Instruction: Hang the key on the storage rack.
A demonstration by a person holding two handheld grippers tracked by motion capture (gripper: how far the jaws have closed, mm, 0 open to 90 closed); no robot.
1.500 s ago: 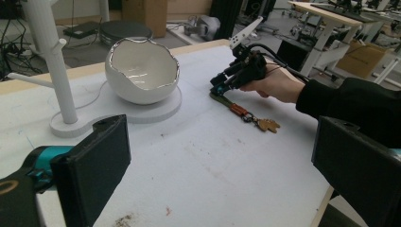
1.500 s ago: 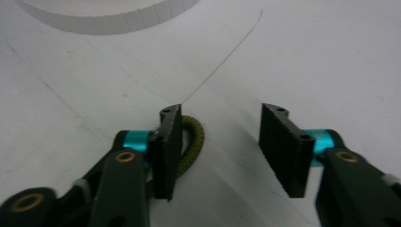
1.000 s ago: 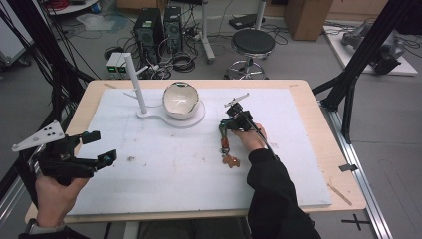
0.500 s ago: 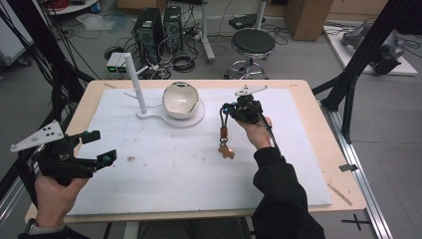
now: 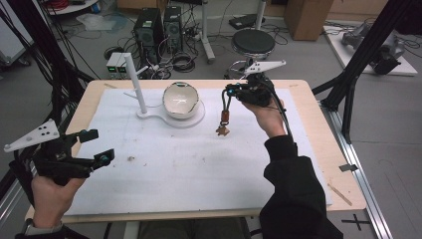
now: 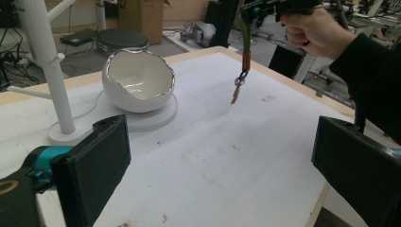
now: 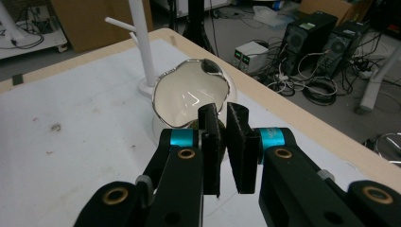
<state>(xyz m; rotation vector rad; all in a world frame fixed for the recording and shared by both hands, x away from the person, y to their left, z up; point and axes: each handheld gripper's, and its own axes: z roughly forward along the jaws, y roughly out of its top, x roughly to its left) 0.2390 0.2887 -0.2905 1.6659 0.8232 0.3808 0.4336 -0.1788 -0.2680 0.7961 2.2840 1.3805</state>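
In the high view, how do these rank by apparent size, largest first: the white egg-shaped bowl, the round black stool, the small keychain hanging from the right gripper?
1. Round black stool and white egg-shaped bowl: they look alike, and the stool stands farther off, so I leave them unranked.
2. Small hanging keychain: clearly smallest.

A pale wooden bench (image 5: 318, 129) carries a white mat (image 5: 199, 169). Beyond its far edge a round black stool (image 5: 253, 42) stands on a grey floor (image 5: 308, 59). To the far left, black computer towers (image 5: 158, 27) sit among tangled cables (image 5: 181, 62). A cardboard box (image 5: 304, 17) lies far right, and black frame struts (image 5: 366, 55) slant down at the right.
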